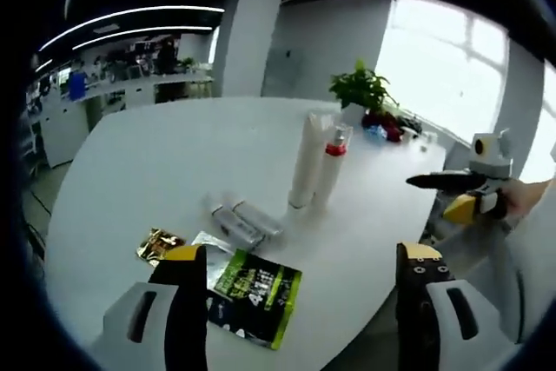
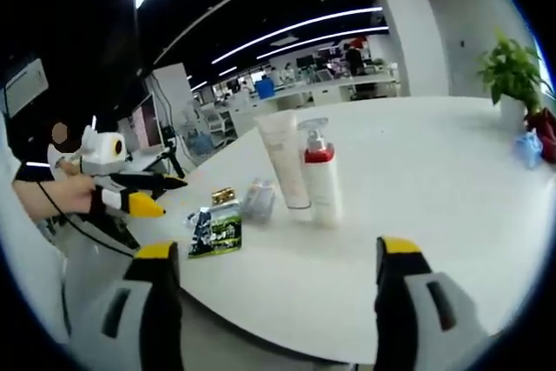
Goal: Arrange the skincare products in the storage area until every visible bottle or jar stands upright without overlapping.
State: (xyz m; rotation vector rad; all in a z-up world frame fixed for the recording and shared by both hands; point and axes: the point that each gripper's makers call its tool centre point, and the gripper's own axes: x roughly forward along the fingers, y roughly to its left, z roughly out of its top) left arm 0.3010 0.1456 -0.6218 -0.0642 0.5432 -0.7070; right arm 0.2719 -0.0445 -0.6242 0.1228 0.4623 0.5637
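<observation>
White tube (image 1: 307,161) and pump bottle (image 1: 331,167) stand beyond both grippers' open, empty jaws; fallen bottles (image 1: 246,223) likely need righting next.

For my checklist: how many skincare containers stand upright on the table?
2: the white tube and the pump bottle beside it, mid-table. Two small tubes lie flat nearby.

Left gripper (image 1: 304,288): two black jaws with yellow tips, each rising from a pale grey body with a dark oval slot; the jaw on the view's right carries small screw holes. Right gripper (image 2: 276,288): same build, yellow-capped black jaws on pale grey housings with dark slots. Seen from the opposite view, each gripper shows long black jaws, a yellow block and a white top unit.
</observation>
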